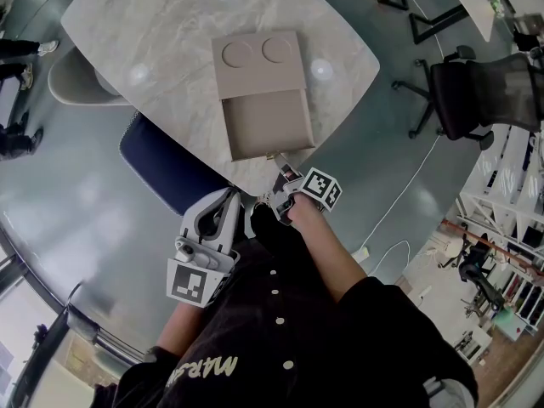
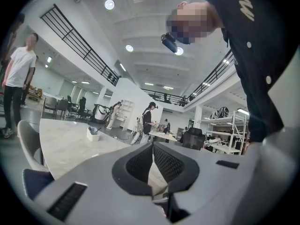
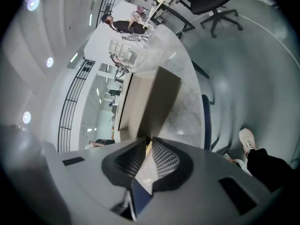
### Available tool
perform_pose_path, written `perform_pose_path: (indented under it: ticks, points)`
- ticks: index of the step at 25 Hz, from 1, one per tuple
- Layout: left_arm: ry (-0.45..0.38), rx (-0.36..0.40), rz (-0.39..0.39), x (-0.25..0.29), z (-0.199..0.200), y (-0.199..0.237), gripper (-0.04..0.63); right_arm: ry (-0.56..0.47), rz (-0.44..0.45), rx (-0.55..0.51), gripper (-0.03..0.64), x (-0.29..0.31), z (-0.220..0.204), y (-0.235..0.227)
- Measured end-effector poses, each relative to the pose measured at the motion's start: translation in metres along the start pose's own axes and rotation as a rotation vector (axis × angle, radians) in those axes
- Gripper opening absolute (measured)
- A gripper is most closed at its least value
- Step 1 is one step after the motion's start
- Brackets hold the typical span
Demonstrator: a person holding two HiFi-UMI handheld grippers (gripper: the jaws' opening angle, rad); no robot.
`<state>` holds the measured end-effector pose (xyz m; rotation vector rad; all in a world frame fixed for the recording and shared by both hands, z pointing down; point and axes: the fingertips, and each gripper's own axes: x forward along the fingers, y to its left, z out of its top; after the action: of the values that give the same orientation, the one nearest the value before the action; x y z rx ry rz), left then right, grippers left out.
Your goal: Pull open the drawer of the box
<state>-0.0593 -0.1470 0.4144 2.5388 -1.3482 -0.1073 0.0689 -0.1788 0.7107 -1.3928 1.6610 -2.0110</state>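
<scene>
I find the drawer (image 1: 268, 124) standing well out of the box (image 1: 257, 62) at the counter (image 1: 170, 41) edge, right gripper (image 1: 279, 163) clamped on its tab (image 3: 146, 172) (left gripper (image 1: 233, 196) closed, empty); more pull could drop it.

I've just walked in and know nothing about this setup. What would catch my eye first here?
A beige box sits on the pale marble table, with its drawer slid out toward the person. At the table's near edge, the right hand-held gripper is shut on the drawer's thin pull tab. The left hand-held gripper is held lower down, shut and empty.
</scene>
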Motion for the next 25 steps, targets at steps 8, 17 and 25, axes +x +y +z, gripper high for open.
perform_pose_path:
  ticks: [8,17,25]
  points:
    - [0.004,0.007,-0.005,-0.002,-0.001,-0.003,0.020,0.032,-0.022,-0.022,0.031,0.002,-0.002,-0.004]
    - [0.011,0.025,0.046,0.001,0.001,0.009,0.020,0.143,-0.011,-0.252,0.043,-0.010,-0.003,0.023]
    - [0.001,0.031,0.084,0.007,0.019,0.020,0.020,0.100,0.208,-0.568,-0.002,-0.025,0.020,0.125]
